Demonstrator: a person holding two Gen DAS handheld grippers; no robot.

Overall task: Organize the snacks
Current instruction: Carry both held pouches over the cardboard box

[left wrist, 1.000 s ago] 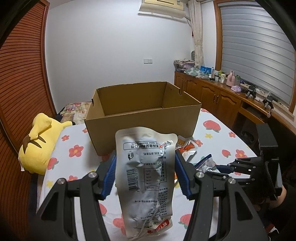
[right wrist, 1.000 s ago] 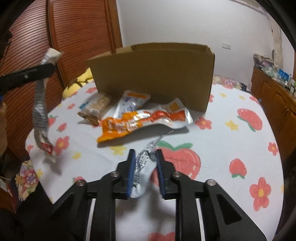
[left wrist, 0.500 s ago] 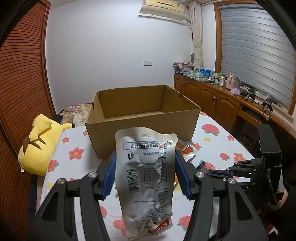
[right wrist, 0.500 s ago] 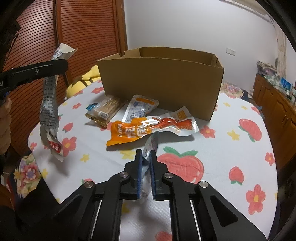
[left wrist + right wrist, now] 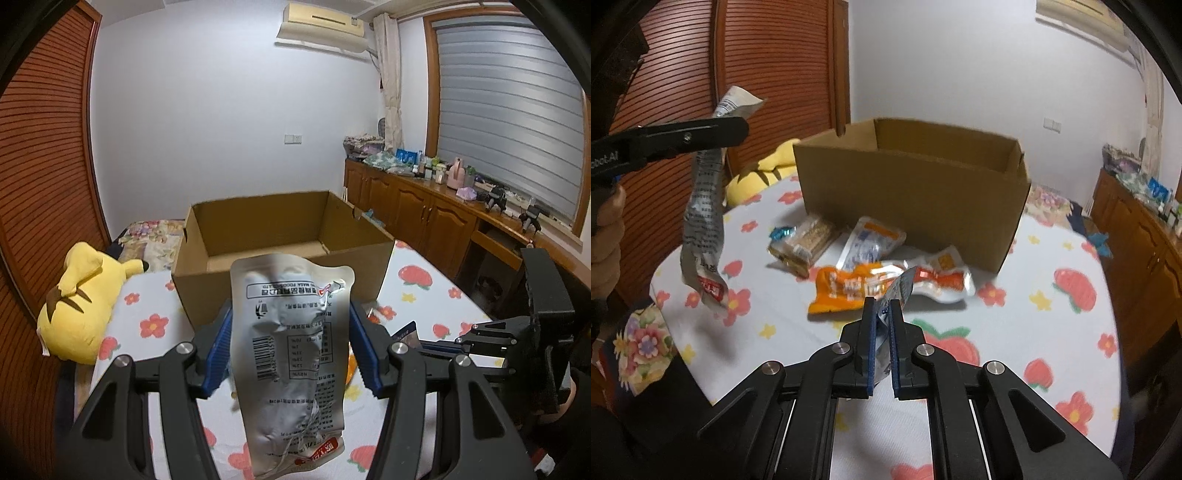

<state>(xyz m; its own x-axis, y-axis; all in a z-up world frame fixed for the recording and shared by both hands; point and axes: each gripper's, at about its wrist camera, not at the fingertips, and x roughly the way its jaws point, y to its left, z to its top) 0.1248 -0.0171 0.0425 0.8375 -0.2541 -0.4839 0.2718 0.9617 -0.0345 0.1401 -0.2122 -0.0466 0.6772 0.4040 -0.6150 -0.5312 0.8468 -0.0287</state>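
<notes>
My left gripper (image 5: pixel 290 332) is shut on a silver foil pouch (image 5: pixel 291 362), which hangs upright between the blue pads in front of the open cardboard box (image 5: pixel 280 236). In the right wrist view the same pouch (image 5: pixel 703 206) dangles at the left, above the table. My right gripper (image 5: pixel 882 306) is shut on a small blue-and-silver packet (image 5: pixel 899 286), held just above the table. Beyond it, before the box (image 5: pixel 908 192), lie an orange packet (image 5: pixel 849 288), a white-and-orange pouch (image 5: pixel 871 242), a cracker pack (image 5: pixel 805 247) and a silver-and-red packet (image 5: pixel 942 277).
The round table has a cloth with strawberries and flowers (image 5: pixel 1071 291). A yellow plush toy (image 5: pixel 81 299) lies at its left edge. Wooden cabinets with clutter on top (image 5: pixel 424 221) run along the right wall. A hand (image 5: pixel 605 229) holds the left gripper.
The right jaws closed onto the small packet and lifted it off the cloth. Both grippers rose a little, and the box interior shows more in the left wrist view.
</notes>
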